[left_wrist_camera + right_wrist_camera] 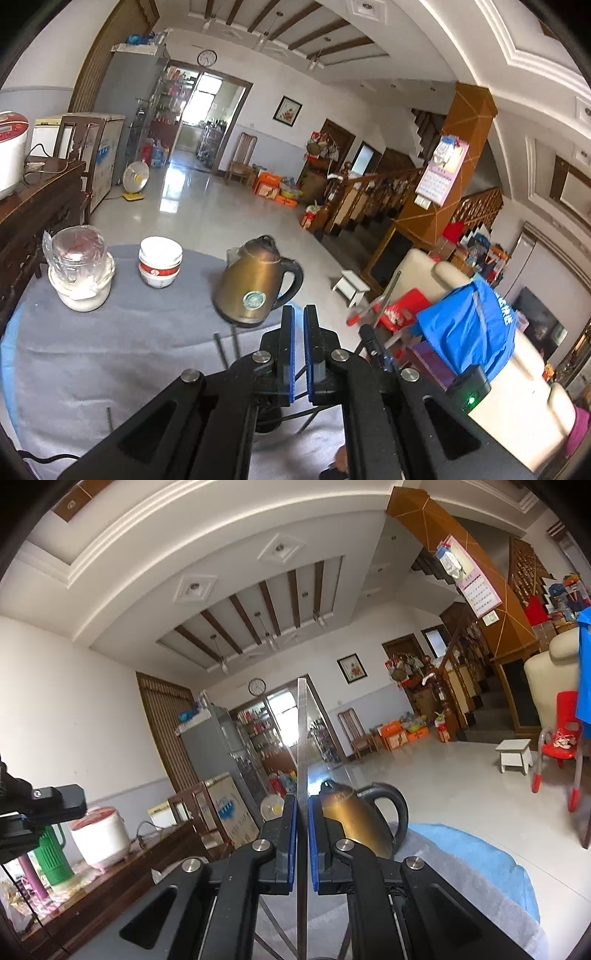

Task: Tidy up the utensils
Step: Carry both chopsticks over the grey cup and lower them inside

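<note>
— While we hold both tools over the table point(74, 354), how do our jaws stand?

— Our left gripper point(299, 314) is closed, its blue pads nearly together, and we see nothing between them. Our right gripper point(303, 805) is closed on a clear flat sheet point(303, 746) that rises edge-on above its pads.

— What is that sheet?

— We cannot tell; it is transparent, and the room shows through it.

— Where are the utensils?

— Thin metal rods point(223, 350) lie on the grey cloth just ahead of our left gripper, near the brass-coloured kettle point(255, 284). More thin rods run under the gripper body, partly hidden.

— And the rest of the table?

— Stacked white bowls point(160, 262) stand left of the kettle, and farther left a wrapped jar point(79, 273) sits in a white pot.
</note>
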{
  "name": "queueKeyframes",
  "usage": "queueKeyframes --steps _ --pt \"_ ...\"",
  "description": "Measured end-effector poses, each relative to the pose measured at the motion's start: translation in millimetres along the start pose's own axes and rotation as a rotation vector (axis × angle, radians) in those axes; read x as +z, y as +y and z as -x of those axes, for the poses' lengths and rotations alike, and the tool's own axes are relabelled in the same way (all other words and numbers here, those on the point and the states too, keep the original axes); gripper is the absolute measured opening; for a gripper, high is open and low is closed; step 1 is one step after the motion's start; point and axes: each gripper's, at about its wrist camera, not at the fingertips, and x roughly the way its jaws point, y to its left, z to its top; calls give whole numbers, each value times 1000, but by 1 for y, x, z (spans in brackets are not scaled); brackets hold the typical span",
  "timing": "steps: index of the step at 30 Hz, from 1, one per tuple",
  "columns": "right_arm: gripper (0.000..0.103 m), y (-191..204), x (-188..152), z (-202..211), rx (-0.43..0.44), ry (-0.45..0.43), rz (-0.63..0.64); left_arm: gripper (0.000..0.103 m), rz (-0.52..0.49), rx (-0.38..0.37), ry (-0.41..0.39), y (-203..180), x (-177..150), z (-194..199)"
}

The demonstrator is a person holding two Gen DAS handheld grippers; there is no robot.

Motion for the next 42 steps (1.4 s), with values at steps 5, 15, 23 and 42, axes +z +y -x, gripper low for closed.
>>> queueKeyframes --steps 5,15,23,42 --pt "6 -5 -1 6 9 25 -3 5 -6 112 52 46 -3 7" --pt "7 -8 -5 7 39 66 -34 4 94 353 149 136 -29 13" --pt "7 -1 -13 32 58 83 -16 6 306 498 671 240 -122 -89" --pt "7 -7 -16 60 37 113 4 19 353 535 770 265 -153 -163"
